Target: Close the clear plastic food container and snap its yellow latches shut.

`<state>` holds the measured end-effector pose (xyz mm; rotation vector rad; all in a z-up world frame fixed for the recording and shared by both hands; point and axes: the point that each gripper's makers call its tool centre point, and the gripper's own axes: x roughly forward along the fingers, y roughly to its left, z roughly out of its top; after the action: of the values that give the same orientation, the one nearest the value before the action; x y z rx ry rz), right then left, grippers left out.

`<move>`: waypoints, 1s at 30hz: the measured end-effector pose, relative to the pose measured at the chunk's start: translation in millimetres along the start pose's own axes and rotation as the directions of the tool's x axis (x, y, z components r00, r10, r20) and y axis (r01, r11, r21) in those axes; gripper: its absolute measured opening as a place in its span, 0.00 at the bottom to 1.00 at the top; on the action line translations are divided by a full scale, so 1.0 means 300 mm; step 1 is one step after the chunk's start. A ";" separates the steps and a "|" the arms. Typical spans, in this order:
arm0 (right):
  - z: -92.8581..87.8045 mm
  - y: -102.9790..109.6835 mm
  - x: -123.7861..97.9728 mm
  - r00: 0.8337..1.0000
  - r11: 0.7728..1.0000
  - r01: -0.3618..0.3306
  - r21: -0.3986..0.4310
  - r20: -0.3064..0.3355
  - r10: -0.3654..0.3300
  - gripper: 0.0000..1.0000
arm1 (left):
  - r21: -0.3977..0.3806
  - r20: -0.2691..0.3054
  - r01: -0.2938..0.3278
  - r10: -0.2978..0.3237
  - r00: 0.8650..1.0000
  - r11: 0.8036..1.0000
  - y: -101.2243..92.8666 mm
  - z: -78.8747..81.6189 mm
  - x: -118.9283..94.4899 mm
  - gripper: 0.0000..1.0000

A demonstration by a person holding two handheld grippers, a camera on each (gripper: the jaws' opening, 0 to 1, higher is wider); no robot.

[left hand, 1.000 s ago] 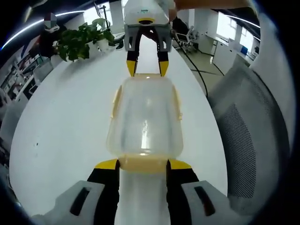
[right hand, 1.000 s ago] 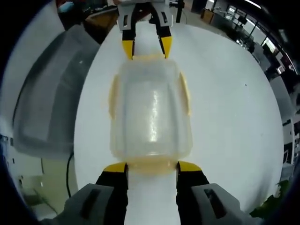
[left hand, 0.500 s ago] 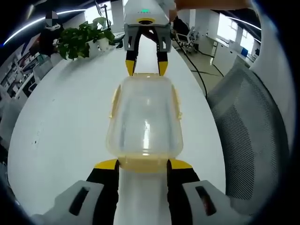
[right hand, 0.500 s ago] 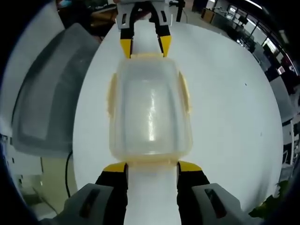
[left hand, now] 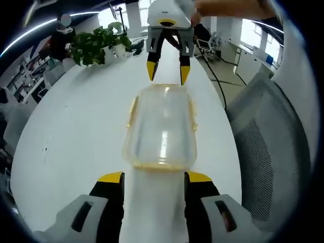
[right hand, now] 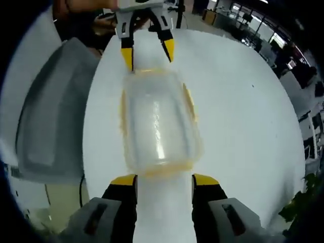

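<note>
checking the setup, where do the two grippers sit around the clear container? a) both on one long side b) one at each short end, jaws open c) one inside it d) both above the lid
b: the container lies between the left gripper and the right gripper, both open.

Glossy clear plastic container (left hand: pixel 161 129), smooth matt white table (left hand: pixel 76 126), grey mesh-fabric chair (left hand: pixel 263 147).

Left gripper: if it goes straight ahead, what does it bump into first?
Most likely the near end of the plastic box, which sits on the white table just past the open left gripper. The right gripper waits beyond the box.
</note>
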<state>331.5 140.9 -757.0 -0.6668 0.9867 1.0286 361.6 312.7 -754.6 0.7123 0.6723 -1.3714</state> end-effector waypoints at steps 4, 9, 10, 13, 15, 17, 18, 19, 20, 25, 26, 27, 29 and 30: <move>-0.006 -0.012 -0.011 0.999 0.994 0.051 0.101 -0.003 -0.051 0.33 | -0.082 0.018 -0.016 0.018 1.000 0.996 -0.011 0.000 -0.008 0.46; 0.028 -0.017 -0.018 0.991 0.943 0.083 0.323 0.071 -0.112 0.33 | -0.194 0.035 -0.033 0.040 0.999 0.981 -0.038 0.007 0.006 0.44; 0.028 -0.017 -0.018 0.991 0.938 0.087 0.335 0.071 -0.117 0.33 | -0.229 0.050 -0.022 0.034 0.998 0.973 -0.050 0.013 0.010 0.44; 0.013 -0.031 -0.011 0.985 0.890 0.128 0.438 0.047 -0.165 0.34 | -0.324 0.060 -0.039 0.062 0.996 0.945 -0.048 0.011 0.014 0.42; 0.021 -0.034 -0.006 0.980 0.865 0.136 0.483 0.060 -0.188 0.34 | -0.423 0.064 -0.038 0.071 0.995 0.905 -0.057 0.005 0.018 0.42; 0.004 -0.039 0.000 0.980 0.845 0.153 0.513 0.035 -0.198 0.34 | -0.442 0.067 -0.043 0.081 0.994 0.896 -0.059 0.003 0.021 0.42; -0.001 -0.038 0.005 0.979 0.835 0.159 0.528 0.027 -0.203 0.34 | -0.450 0.063 -0.050 0.087 0.994 0.892 -0.058 -0.001 0.022 0.42; -0.010 -0.042 0.006 0.977 0.823 0.174 0.540 0.011 -0.214 0.34 | -0.463 0.055 -0.058 0.094 0.994 0.885 -0.057 -0.006 0.022 0.42; -0.015 -0.048 0.005 0.974 0.813 0.188 0.551 0.004 -0.227 0.34 | -0.473 0.054 -0.063 0.101 0.993 0.879 -0.056 -0.007 0.022 0.42; -0.002 -0.056 0.017 0.969 0.737 0.178 0.652 0.015 -0.247 0.34 | -0.570 0.052 -0.077 0.130 0.990 0.818 -0.053 0.000 0.022 0.42; -0.003 -0.056 0.023 0.970 0.733 0.176 0.657 0.012 -0.244 0.34 | -0.582 0.045 -0.082 0.132 0.990 0.809 -0.053 0.000 0.030 0.42; -0.006 -0.057 0.032 0.971 0.716 0.171 0.677 0.009 -0.241 0.33 | -0.600 0.031 -0.090 0.136 0.990 0.795 -0.056 -0.004 0.034 0.42; 0.007 -0.043 0.045 0.975 0.673 0.129 0.728 0.030 -0.219 0.33 | -0.622 0.024 -0.086 0.128 0.991 0.778 -0.068 -0.004 0.046 0.41; 0.008 -0.041 0.051 0.977 0.648 0.115 0.753 0.033 -0.213 0.34 | -0.656 0.014 -0.088 0.129 0.992 0.750 -0.074 -0.007 0.054 0.41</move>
<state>346.4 144.0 -769.6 0.0103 1.1087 0.4055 340.9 302.9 -769.9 0.1348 0.9794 -0.9407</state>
